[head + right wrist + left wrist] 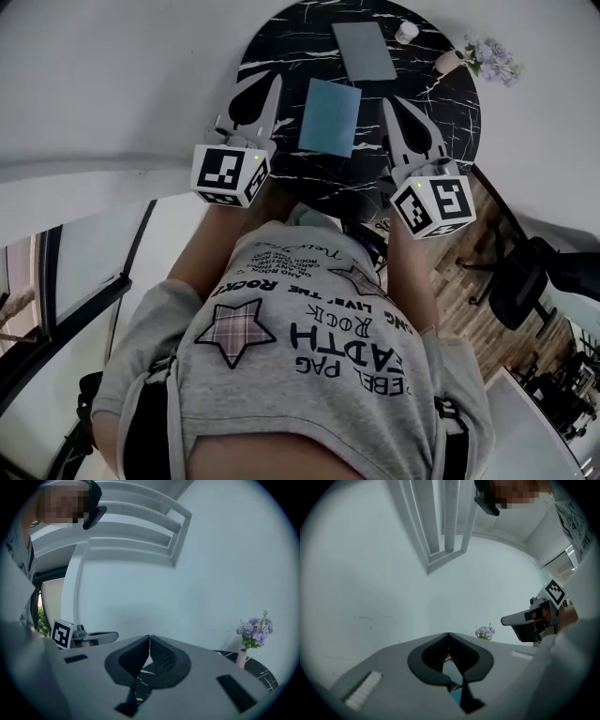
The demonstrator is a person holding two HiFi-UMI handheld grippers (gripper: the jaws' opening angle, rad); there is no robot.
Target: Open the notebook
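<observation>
A closed blue notebook (330,115) lies on the round black marble table (281,37), and a closed grey-green notebook (364,50) lies just beyond it. My left gripper (275,79) hovers over the table left of the blue notebook, jaws shut and holding nothing. My right gripper (388,101) hovers to the notebook's right, also shut and empty. In the left gripper view the jaw tips (448,634) meet, and a sliver of the blue notebook (452,672) shows below them. In the right gripper view the tips (150,637) touch above the marble.
A small white cup (406,32) and a pink vase of purple flowers (487,56) stand at the table's far right edge. A black office chair (520,281) stands on the wood floor to the right. The person's torso fills the lower part of the head view.
</observation>
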